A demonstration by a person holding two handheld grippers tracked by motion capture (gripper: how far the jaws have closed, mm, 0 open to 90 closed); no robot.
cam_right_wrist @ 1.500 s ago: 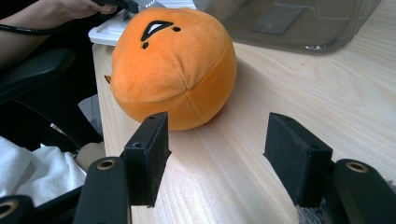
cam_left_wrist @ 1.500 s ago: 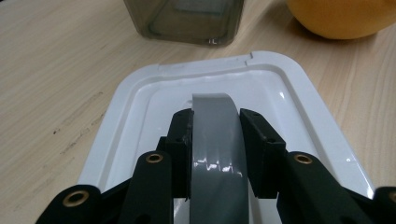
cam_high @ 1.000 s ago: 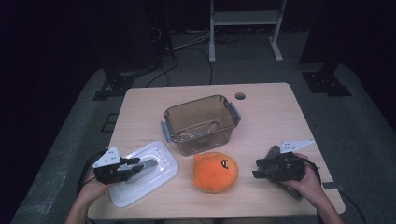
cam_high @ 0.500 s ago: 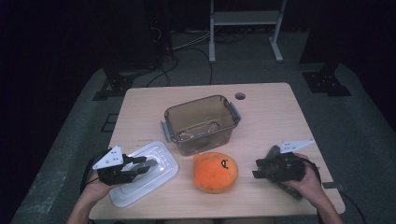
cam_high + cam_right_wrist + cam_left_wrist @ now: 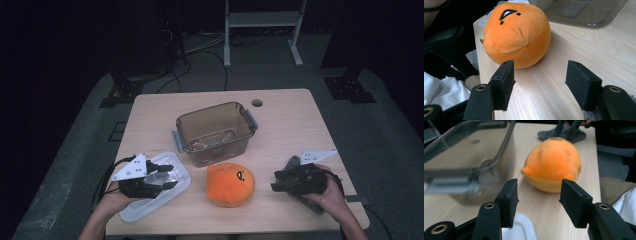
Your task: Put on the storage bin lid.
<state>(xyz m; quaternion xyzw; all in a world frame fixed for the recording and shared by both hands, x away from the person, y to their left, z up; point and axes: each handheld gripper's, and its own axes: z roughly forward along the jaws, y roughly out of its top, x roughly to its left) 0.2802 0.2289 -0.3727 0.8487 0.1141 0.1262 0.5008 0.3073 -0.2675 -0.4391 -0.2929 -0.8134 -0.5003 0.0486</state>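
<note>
Lid (image 5: 160,187) of clear plastic lies at the near left corner of the wooden table (image 5: 290,117), its long axis running diagonally from near left toward far right, one corner jutting just past the near edge; the left gripper (image 5: 165,176) hovers over it, pointing right toward the middle, and its jaws have just been opening, now standing apart with nothing between them; in the left gripper view a white corner of the lid (image 5: 520,230) shows below the spread pads. Just beyond, at the middle of the table, stands the clear container (image 5: 216,132), open side up, long axis set slightly aslant across the table, a grey latch at each short end; bare wood lies between it and the far edge. Near its front wall sits the orange plush toy (image 5: 230,184), roundish and squat, its small face turned up and to the right, toward the right gripper (image 5: 278,184); bare tabletop separates it from the lid on one side and the gripper on the other. In the right gripper view the plush (image 5: 516,35) sits close ahead and to the left of the jaws, which are parted and empty; the right gripper rests low at the near right, pointing left, atop a grey cloth (image 5: 294,164), with the table's right edge close behind the hand.
</note>
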